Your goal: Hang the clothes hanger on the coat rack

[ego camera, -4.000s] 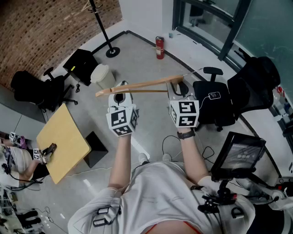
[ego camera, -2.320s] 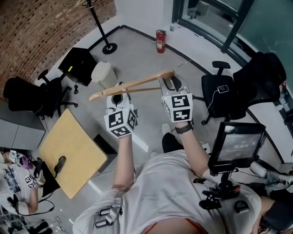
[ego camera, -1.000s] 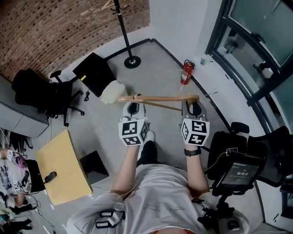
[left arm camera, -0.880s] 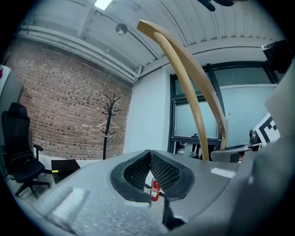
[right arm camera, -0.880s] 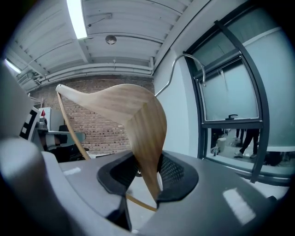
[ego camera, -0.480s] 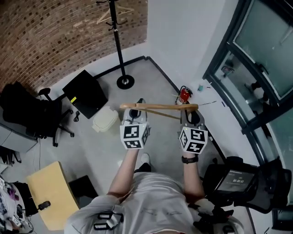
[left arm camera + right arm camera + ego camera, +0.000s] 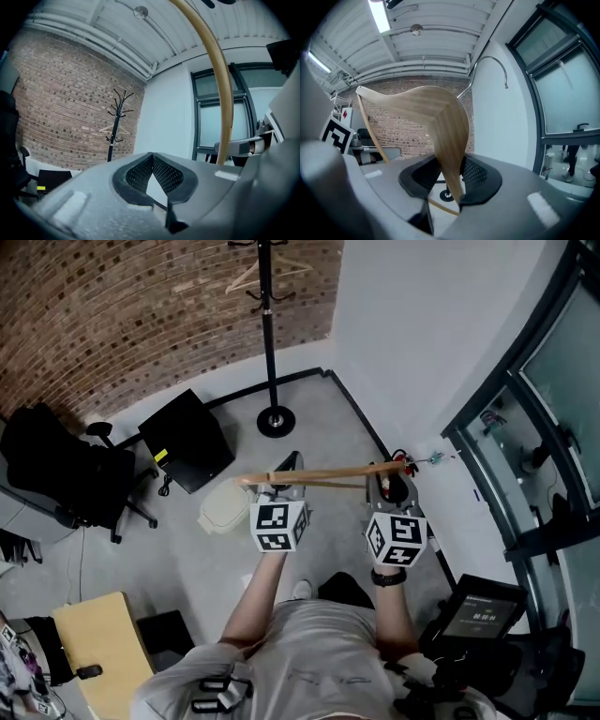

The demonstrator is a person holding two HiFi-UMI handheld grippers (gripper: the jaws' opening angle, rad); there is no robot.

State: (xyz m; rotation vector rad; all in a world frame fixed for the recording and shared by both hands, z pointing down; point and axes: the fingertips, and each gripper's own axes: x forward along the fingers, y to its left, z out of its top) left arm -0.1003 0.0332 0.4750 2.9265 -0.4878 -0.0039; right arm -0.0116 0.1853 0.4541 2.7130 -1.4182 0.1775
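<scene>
I see the wooden clothes hanger (image 7: 328,473) lying across both grippers in the head view. My right gripper (image 7: 389,472) is shut on one arm of the hanger (image 7: 440,117); its metal hook (image 7: 490,58) curves up to the right. My left gripper (image 7: 287,465) has its fingertips together (image 7: 152,157) and nothing shows between the pads. The hanger's arm (image 7: 225,93) arcs above it. The black coat rack (image 7: 269,343) stands ahead against the brick wall, some way off, and shows small in the left gripper view (image 7: 115,122). A second hanger (image 7: 258,273) hangs on it.
A black case (image 7: 187,439) and a white bin (image 7: 223,505) sit on the floor left of the grippers. Black office chairs (image 7: 56,465) stand at far left. A white wall (image 7: 412,334) and glass windows (image 7: 553,427) close the right side. A wooden table (image 7: 94,652) is behind, lower left.
Both grippers and the hanger have travelled across the room toward the corner. The coat rack now stands closer and straight ahead. The right gripper's hold on the hanger is unchanged.
</scene>
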